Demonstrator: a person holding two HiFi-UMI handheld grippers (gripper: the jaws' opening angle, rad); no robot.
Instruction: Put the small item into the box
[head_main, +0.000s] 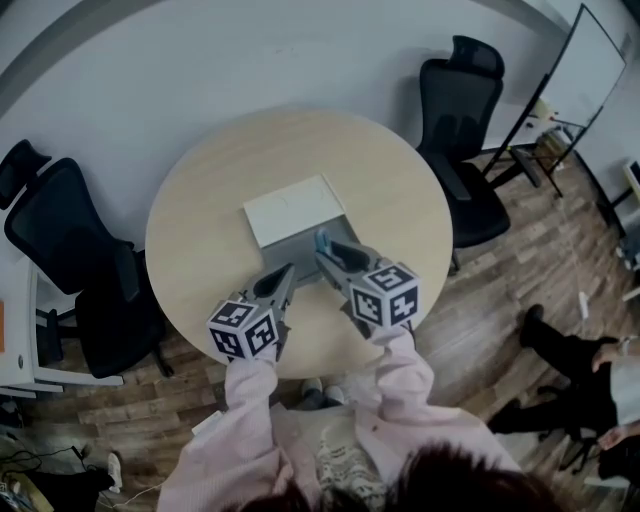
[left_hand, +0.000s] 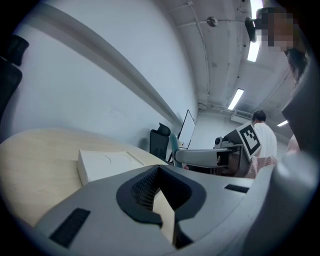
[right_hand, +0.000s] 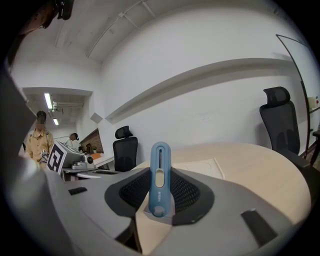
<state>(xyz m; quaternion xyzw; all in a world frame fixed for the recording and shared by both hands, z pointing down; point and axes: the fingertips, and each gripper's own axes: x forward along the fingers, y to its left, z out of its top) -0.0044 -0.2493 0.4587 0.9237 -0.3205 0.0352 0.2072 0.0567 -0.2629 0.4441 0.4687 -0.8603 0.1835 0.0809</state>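
A flat white box (head_main: 295, 210) lies shut in the middle of the round wooden table (head_main: 200, 240). My right gripper (head_main: 327, 256) hovers at the box's near right corner, shut on a small blue utility knife (head_main: 321, 241). In the right gripper view the knife (right_hand: 159, 175) stands upright between the dark pads (right_hand: 182, 192), with the box (right_hand: 202, 167) just beyond. My left gripper (head_main: 285, 276) hangs over the table in front of the box's near edge. Bare table shows through the gap between its jaws (left_hand: 161, 195), nothing is held, and the box (left_hand: 107, 162) lies ahead to its left.
Black office chairs stand at the table's far right (head_main: 462, 120) and left (head_main: 70, 250). A whiteboard (head_main: 585, 70) leans at the far right. A seated person (head_main: 585, 375) is on the wooden floor to the right. Other people stand far off in the room.
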